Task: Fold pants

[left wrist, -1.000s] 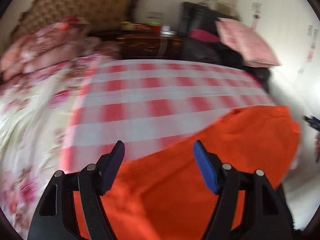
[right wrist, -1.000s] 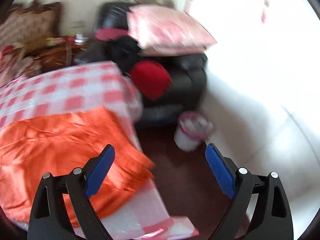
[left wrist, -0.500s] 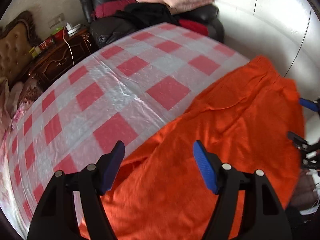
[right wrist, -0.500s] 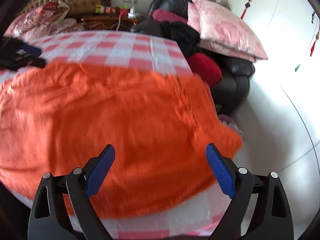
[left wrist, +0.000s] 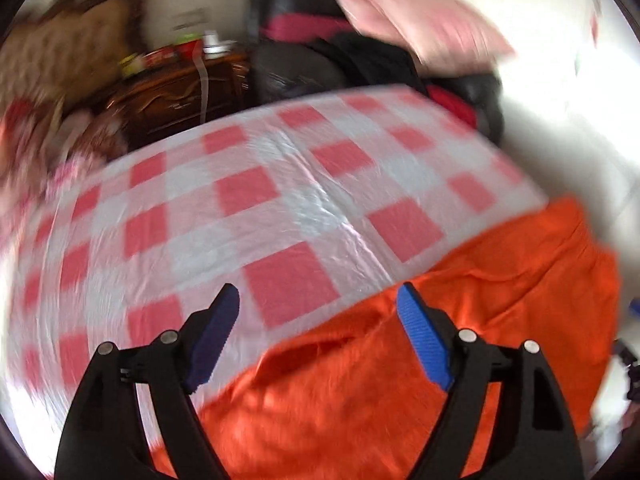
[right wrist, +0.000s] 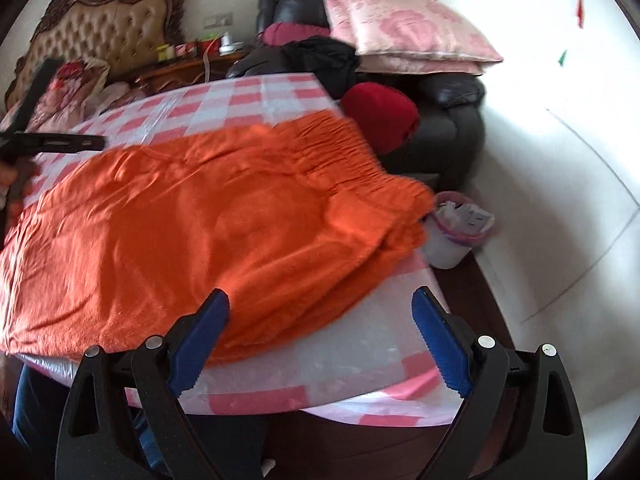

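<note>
Orange pants (right wrist: 208, 224) lie spread on a bed under a pink-and-white checked plastic cover (right wrist: 352, 356), their gathered waistband (right wrist: 340, 152) toward the right corner. In the left wrist view the pants (left wrist: 400, 380) fill the lower right. My left gripper (left wrist: 318, 304) is open and empty above the pants' far edge; it also shows at the left of the right wrist view (right wrist: 52, 142). My right gripper (right wrist: 320, 304) is open and empty above the pants' near edge at the bed's front corner.
A black leather armchair (right wrist: 444, 120) with pink pillows (right wrist: 404, 28) and a red cushion (right wrist: 380, 112) stands past the bed's right side. A small waste bin (right wrist: 456, 228) sits on the floor by the corner. A wooden nightstand (left wrist: 180, 96) and tufted headboard (right wrist: 104, 36) are behind.
Both grippers have swung about, still open and empty. The right view has pulled back toward the bed's front corner. The pants lie in the same place.
</note>
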Action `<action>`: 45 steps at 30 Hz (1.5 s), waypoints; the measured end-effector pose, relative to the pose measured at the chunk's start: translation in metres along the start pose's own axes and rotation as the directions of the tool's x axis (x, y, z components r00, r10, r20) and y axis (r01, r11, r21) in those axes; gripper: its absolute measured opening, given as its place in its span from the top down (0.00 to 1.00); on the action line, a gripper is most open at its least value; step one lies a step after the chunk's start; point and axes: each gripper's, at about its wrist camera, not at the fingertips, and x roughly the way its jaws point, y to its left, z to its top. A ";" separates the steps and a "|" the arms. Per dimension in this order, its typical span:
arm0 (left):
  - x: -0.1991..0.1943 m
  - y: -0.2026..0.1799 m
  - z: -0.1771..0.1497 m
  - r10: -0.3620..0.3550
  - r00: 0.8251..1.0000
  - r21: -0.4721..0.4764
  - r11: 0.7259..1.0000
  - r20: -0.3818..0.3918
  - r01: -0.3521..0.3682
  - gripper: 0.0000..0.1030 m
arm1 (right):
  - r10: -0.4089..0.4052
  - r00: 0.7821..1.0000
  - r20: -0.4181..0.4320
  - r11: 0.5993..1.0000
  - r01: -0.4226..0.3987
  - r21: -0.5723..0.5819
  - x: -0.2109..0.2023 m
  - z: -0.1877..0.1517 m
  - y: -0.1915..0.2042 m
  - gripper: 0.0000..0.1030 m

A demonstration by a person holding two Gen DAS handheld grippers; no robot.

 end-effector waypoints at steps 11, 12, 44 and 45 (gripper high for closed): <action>-0.115 0.044 -0.128 -0.136 0.980 -0.326 0.929 0.143 0.176 0.22 | 0.165 0.986 0.003 0.962 -0.161 0.221 0.029 0.068 -0.092 0.31; -0.127 0.054 -0.148 -0.148 0.977 -0.375 0.906 0.154 0.197 0.22 | 0.162 0.987 -0.019 0.967 -0.155 0.204 0.036 0.070 -0.089 0.31; -0.216 0.288 -0.462 -0.002 0.790 -0.785 0.109 0.613 0.610 0.66 | 0.360 0.927 -0.104 0.908 -0.374 -0.189 -0.048 -0.012 0.149 0.22; -0.219 0.288 -0.458 -0.005 0.788 -0.781 0.131 0.616 0.611 0.75 | 0.360 0.926 -0.112 0.906 -0.375 -0.198 -0.049 -0.014 0.154 0.21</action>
